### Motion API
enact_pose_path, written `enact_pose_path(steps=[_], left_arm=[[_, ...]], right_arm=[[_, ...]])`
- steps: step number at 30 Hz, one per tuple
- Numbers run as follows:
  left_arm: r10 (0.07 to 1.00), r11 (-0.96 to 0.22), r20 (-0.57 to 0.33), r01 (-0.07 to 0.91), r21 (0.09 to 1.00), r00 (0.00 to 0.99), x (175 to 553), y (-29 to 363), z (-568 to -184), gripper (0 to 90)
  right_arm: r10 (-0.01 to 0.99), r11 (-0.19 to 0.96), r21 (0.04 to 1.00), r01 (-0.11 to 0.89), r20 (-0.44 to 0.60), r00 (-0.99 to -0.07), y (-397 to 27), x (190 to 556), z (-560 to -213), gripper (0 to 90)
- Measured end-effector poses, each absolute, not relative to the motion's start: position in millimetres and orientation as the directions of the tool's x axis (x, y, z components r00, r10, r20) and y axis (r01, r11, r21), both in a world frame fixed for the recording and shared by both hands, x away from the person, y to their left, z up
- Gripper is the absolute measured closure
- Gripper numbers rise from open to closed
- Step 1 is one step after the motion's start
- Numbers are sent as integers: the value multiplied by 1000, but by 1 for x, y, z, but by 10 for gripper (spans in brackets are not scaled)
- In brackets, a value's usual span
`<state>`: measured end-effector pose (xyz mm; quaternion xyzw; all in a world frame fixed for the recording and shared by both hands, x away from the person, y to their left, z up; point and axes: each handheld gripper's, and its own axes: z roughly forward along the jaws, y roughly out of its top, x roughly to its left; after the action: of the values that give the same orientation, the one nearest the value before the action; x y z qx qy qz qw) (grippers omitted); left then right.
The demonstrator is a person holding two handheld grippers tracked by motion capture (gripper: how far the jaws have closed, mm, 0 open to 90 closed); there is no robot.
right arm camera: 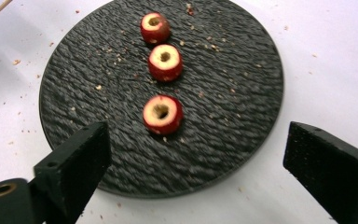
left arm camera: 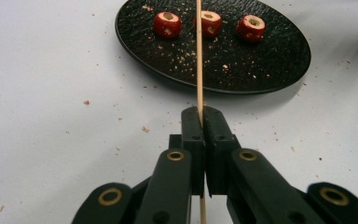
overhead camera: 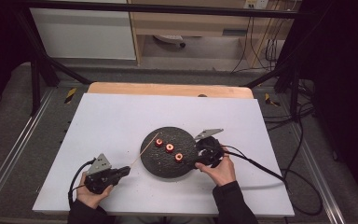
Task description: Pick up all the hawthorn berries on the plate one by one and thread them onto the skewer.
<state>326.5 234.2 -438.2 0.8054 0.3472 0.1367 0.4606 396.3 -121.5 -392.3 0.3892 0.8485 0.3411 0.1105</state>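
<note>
Left gripper (left arm camera: 200,116) clamped on thin pale wooden skewer (left arm camera: 199,56); right gripper (right arm camera: 196,154) jaws apart, nothing held; ahead of both: 1 black textured plate (right arm camera: 233,84), 3 cored red fruits (right arm camera: 162,114) in row

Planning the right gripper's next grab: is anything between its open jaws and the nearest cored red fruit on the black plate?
Nothing visible: the right gripper faces the nearest cored red fruit across bare round black plate, scattered with crumbs.

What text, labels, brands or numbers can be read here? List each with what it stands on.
None can be read: the black plate, the three cored red fruits, the wooden skewer, the white table and both tongs bear no writing. The far socket panel is too small to read.
</note>
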Motion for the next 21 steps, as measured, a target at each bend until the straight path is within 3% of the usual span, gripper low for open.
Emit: enact_pose_path(steps=[12, 21], left_arm=[[685, -338, -96, 432, 836, 722, 327, 234, -438, 878], [684, -344, -90, 429, 835, 724, 327, 233, -437, 878]], right_arm=[[719, 535, 558, 635, 95, -689, -87, 414, -396, 206], [698, 595, 481, 644, 88, -711, -70, 426, -406, 369]])
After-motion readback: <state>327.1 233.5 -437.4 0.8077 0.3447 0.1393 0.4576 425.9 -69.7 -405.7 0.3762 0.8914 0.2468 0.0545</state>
